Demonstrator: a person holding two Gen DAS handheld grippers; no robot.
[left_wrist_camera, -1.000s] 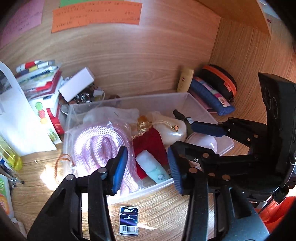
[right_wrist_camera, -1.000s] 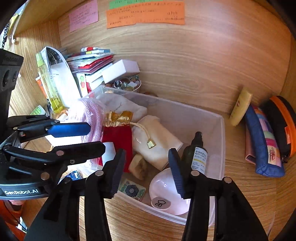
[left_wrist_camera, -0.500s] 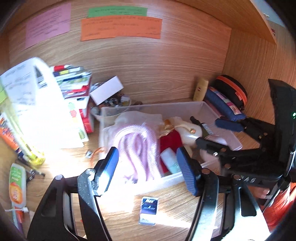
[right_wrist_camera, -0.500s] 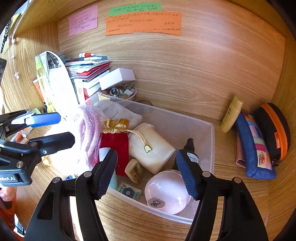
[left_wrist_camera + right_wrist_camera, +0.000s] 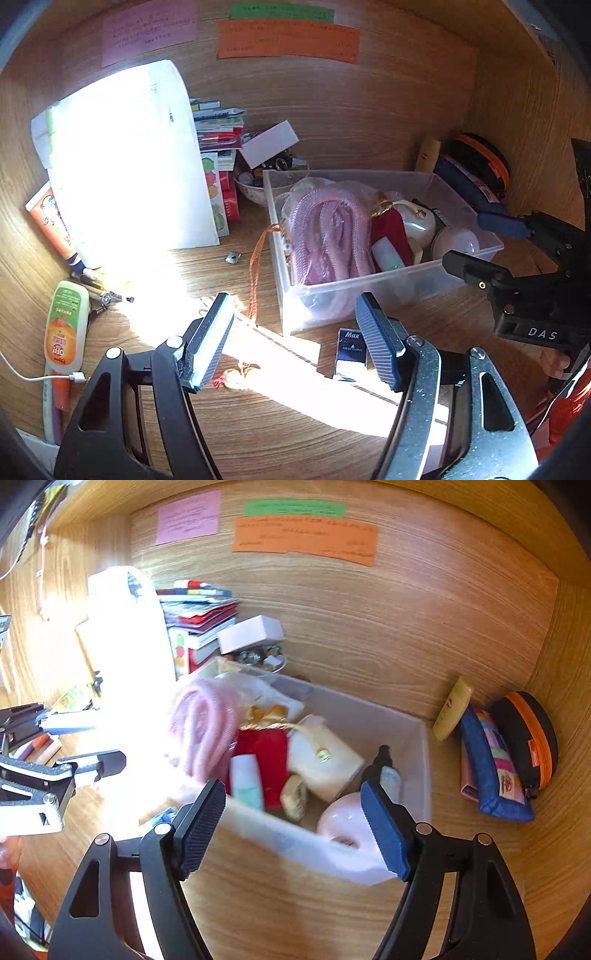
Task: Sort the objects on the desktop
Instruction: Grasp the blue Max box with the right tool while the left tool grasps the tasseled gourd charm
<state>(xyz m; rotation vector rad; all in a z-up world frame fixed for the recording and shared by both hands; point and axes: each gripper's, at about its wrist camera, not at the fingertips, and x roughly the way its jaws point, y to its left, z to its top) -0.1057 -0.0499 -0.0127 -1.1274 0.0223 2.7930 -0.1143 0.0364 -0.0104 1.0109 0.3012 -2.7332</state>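
Note:
A clear plastic bin (image 5: 388, 280) stands on the wooden desk and also shows in the right wrist view (image 5: 310, 843). It holds a pink rope coil (image 5: 325, 236), a red pouch (image 5: 269, 753), a cream pouch (image 5: 328, 764), a dark dropper bottle (image 5: 386, 771) and a pink round case (image 5: 343, 818). My left gripper (image 5: 295, 339) is open and empty, in front of the bin's left corner. My right gripper (image 5: 291, 830) is open and empty, in front of the bin. A small blue Max box (image 5: 351, 350) lies on the desk near my left gripper.
White papers (image 5: 129, 158) and stacked books (image 5: 218, 155) stand at the left, with a bowl of trinkets (image 5: 266, 173) behind the bin. An orange-labelled tube (image 5: 64, 328) and pens lie at far left. A blue pouch (image 5: 495, 764) and black-orange case (image 5: 528, 738) sit right.
Both grippers have pulled back from the bin and opened wider. The left view has swung left, bringing the papers and the tube into sight.

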